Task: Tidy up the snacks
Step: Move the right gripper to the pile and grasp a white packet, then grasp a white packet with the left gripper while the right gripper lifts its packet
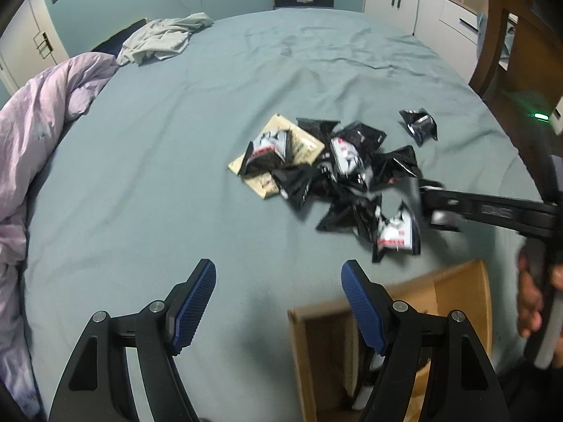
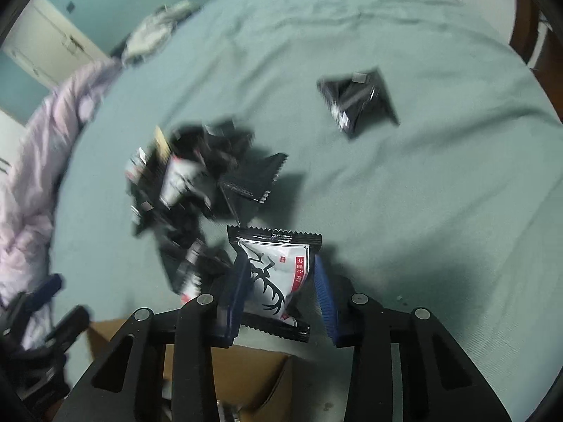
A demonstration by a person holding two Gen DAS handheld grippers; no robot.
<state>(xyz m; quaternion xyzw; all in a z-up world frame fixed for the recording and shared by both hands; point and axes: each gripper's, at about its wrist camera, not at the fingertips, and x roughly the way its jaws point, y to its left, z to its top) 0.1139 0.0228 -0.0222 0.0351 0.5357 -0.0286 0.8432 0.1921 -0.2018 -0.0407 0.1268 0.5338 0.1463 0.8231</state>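
Snack packet (image 2: 278,274), white face with a black antler print, sits between the right gripper (image 2: 281,292) fingers in the lower centre of the right wrist frame, right above the bed sheet (image 2: 440,211). Fingers are closed in on it: left pad (image 2: 237,299) is clearly against the wrapper, right pad (image 2: 325,299) is at its edge, contact there hard to confirm.

Risks as I see them:
- Grip looks off-centre, on one side of a slick foil pouch. It could pivot or slide out on the lift.
- Packet is puffy, so clamping harder may crush the contents or pop the seal.
- Pile of black packets (image 1: 337,172) lies just left of the held one, near enough that a serrated edge could snag and drag a neighbour along.
- Cardboard box (image 1: 457,292) is at the bottom of both frames, partly hidden behind the fingers. If it's the drop target, its near wall or flap could catch the packet on the way in.
- Left gripper (image 1: 278,302) hangs open and empty in the lower part of its frame, one finger over the box mouth. Both tools converging there could collide.
- One stray packet (image 1: 418,126) sits well apart, upper right, easy to miss.
- Right view is motion-blurred, so placement is hard to judge.
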